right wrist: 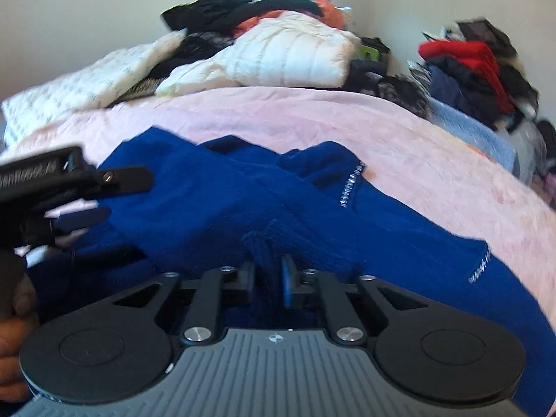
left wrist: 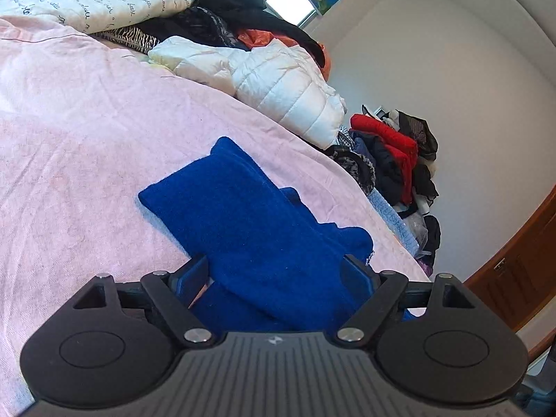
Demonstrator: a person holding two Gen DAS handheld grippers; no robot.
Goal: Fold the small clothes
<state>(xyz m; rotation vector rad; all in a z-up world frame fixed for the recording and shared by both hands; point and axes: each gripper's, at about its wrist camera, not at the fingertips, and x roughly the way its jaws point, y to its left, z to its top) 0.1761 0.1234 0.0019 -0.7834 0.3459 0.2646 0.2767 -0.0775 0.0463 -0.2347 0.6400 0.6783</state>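
Sleeves of the blue sweater (right wrist: 215, 208) are crossed over its body, and that crossing is what the next fold has to respect. The garment lies on the pink blanket (left wrist: 87, 121) near the bed's front edge, its collar end toward the heaped clothes at the far edge and its hem end toward the person.

In the right wrist view the right gripper (right wrist: 269, 278) sits at the near end of the sweater with its jaws pinched together on a raised ridge of the blue knit, which looks like a ribbed cuff or a fold of hem; which of the two I cannot tell. The cloth runs away from it straight toward the far edge, so the long axis of the garment lies along the line the gripper points.

The left gripper (left wrist: 278, 274) stands with its jaws wide apart. A folded sleeve passes between its fingers (left wrist: 194, 278) without being squeezed, stretching diagonally up and left over the blanket toward the far left corner. In the right wrist view the same tool enters from the left, just above the sweater's left side.

My judgement is that the right hand is the one placed to carry cloth, since it alone has a hold; the left is nearer the sleeve but grips nothing, and would need to close before it could help lift the near end toward the collar
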